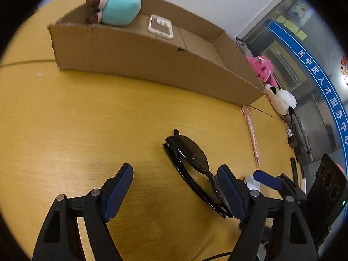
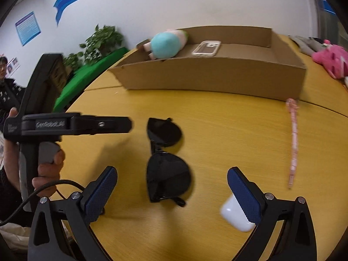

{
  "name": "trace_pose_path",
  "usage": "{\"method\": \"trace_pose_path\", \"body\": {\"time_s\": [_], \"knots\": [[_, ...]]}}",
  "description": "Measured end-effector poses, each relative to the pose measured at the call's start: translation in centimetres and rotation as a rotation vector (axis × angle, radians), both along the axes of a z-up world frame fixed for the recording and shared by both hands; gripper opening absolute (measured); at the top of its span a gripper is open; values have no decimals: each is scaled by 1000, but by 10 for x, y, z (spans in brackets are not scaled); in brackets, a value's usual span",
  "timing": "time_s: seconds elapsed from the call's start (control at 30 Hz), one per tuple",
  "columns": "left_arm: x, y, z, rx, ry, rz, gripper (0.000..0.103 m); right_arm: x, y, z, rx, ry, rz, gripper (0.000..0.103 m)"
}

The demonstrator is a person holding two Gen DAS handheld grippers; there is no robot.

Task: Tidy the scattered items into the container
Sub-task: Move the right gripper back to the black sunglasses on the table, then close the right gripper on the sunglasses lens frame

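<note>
Sunglasses [image 2: 166, 163], black and folded, lie on the yellow wooden table [image 2: 217, 119] between the two tools, and everything else falls either side of them. Farthest left in the right wrist view, the person's left hand [image 2: 46, 169] grips the handle of the left gripper [image 2: 128, 125], whose black fingers reach in from the side and end just short of the far lens. From its own camera the left gripper [image 1: 176, 187] stands wide open over bare table, its right pad [image 1: 228, 193] touching or lying over the near lens; which of the two cannot be told. Nothing sits between its pads. Centre, the right gripper [image 2: 171, 192] is also spread wide, empty, with the glasses lying in the gap between its blue pads, the near lens just ahead of the fingertips and touching neither. Against its right pad [image 2: 245, 195], partly hidden behind it, rests a small white earbud case [image 2: 235, 215]. Further right a pink pen [image 2: 293, 143] lies lengthwise, well apart from the glasses, its top end near the corner of the cardboard box [image 2: 217, 80]. That box stands across the far side of the table and holds a turquoise plush toy [image 2: 166, 44] at its left end and a clear phone case [image 2: 206, 48] beside it. Beyond the box's right end lies a pink plush [image 2: 330, 58].
</note>
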State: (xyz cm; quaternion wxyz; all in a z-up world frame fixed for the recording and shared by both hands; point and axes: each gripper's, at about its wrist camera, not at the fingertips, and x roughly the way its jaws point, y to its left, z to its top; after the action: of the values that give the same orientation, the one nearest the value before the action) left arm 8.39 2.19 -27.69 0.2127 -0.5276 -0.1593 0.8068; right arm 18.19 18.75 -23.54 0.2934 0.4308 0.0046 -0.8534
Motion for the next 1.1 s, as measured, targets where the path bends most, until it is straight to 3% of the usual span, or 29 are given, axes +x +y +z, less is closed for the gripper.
{"method": "trace_pose_path", "body": {"time_s": [0.13,0.3,0.5,0.53,0.7,0.93,0.97,1.03,1.1], "knots": [[-8,4,-14,38,-51,-6,79,-1,-15,-13,58,0,39,102],[-16,10,-17,67,-58,-20,79,-5,-34,-25,143,7,92,99],[-21,13,-18,93,-73,-27,78,-4,-45,-33,251,44,112,68],[-21,14,-18,99,-75,-29,78,-4,-45,-32,259,50,110,56],[-26,17,-21,163,-98,-46,78,-3,-40,-29,223,35,96,55],[-31,20,-27,272,-147,-47,77,-4,-24,-22,99,2,67,55],[-32,21,-28,282,-156,-46,75,-4,-21,-20,85,5,65,55],[-35,22,-32,288,-183,-46,52,-3,-19,-17,77,15,68,55],[-37,20,-35,276,-197,-33,38,-1,-23,-18,97,19,71,55]]}}
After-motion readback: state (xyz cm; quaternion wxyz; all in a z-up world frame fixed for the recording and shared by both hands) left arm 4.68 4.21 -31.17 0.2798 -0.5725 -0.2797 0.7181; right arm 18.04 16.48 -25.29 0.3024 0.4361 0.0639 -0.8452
